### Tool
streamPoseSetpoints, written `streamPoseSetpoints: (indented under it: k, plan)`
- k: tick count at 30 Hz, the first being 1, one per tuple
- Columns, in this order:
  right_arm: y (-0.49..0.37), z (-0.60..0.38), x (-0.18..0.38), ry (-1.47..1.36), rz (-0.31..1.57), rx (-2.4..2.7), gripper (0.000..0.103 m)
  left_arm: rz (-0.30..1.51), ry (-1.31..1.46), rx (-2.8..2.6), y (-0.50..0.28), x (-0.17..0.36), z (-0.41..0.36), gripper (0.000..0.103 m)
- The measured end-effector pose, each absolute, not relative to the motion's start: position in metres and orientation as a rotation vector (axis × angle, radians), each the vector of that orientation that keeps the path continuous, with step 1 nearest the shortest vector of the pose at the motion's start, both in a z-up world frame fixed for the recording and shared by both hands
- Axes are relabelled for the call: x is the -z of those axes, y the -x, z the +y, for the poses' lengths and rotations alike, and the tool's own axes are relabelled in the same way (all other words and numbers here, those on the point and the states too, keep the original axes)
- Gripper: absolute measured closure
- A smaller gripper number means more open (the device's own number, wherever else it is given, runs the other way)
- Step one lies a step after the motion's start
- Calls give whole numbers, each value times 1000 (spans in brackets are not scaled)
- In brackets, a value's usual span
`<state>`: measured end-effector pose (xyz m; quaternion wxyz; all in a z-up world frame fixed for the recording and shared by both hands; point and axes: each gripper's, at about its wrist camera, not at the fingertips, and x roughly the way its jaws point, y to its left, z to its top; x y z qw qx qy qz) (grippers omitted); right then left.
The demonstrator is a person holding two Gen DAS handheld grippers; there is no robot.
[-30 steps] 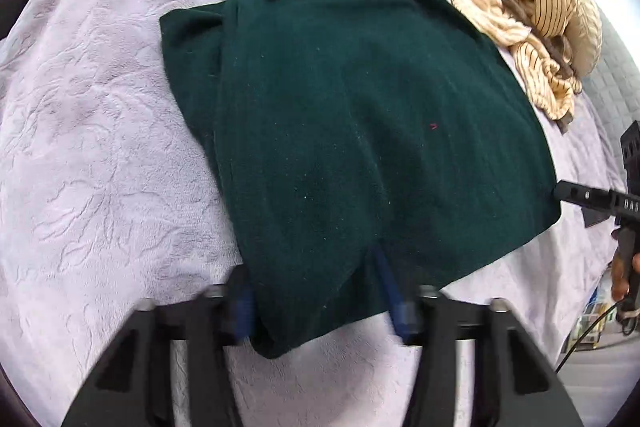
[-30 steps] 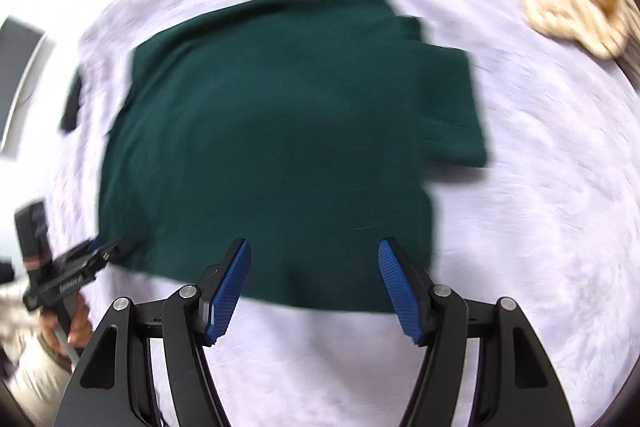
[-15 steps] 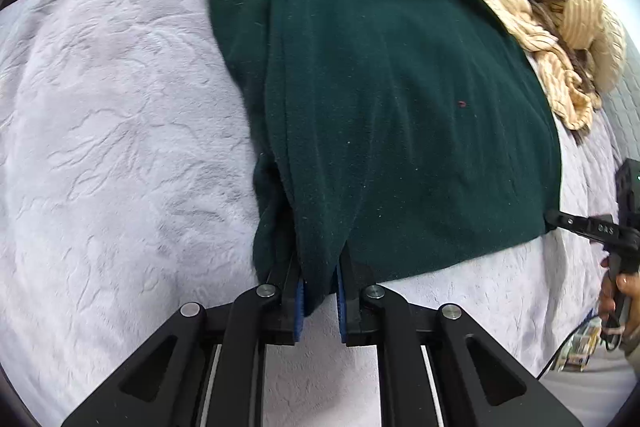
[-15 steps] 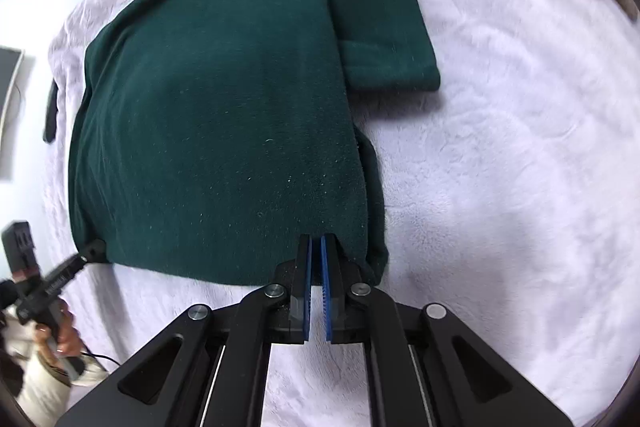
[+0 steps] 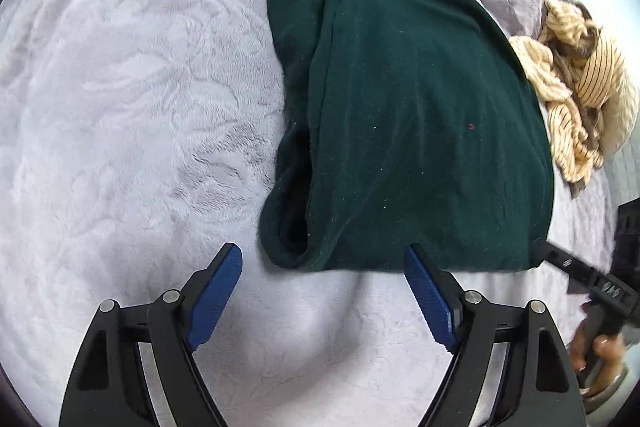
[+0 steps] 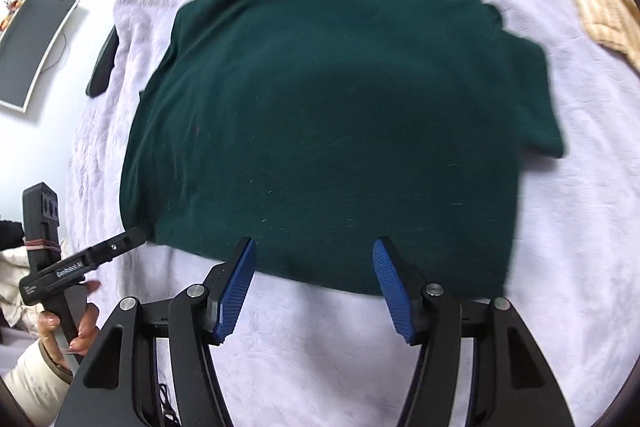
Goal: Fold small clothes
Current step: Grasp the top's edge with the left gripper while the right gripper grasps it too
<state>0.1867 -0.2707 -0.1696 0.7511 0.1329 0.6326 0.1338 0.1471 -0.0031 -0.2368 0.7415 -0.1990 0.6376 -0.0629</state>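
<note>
both grippers have let go of the dark green fleece garment (image 5: 420, 115); left gripper (image 5: 323, 291) and right gripper (image 6: 314, 289) jaws opening, empty, at its six o'clock hem on the pale lilac plush blanket (image 5: 120, 107).

Both grippers' fingers (image 5: 218, 291) released the green garment (image 5: 420, 131), opening.
</note>
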Motion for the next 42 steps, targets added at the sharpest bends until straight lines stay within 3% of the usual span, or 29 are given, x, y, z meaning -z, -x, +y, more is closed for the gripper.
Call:
streamPoseSetpoints:
  k: [6,16,18,19,20,22,24,28,30,32,42]
  plan:
    - [-179,-260,195,-288,1444,-296,39,1388,717,284,-144,264,1,19]
    - [-177,-267,198,-293,1447,-311,39,1203,752,383,-157,238,-16,20]
    - [-177,-267,199,-292,1450,-310,39,1259,692,315,-163,252,-24,20]
    - [-178,-266,198,-288,1452,-307,39,1285,681,276,-166,259,-25,25]
    - [-178,-265,196,-283,1452,-305,38,1316,666,215,-168,268,-24,48]
    - [-179,-263,188,-275,1440,-309,38,1335,657,147,-169,275,-20,75]
    - [-184,-257,178,-289,1429,-327,38,1307,672,146,-166,271,-16,85]
    - [-216,-244,144,-266,1394,-381,38,1232,367,130,-162,242,-45,87]
    - [-246,-227,131,-247,1410,-433,30,1194,230,118,-156,235,-60,87]
    - [-271,-203,123,-186,1436,-483,29,1168,134,106,-151,234,-69,87]
    - [-354,-9,151,212,1620,-679,26,1092,-34,102,-143,237,-94,87]
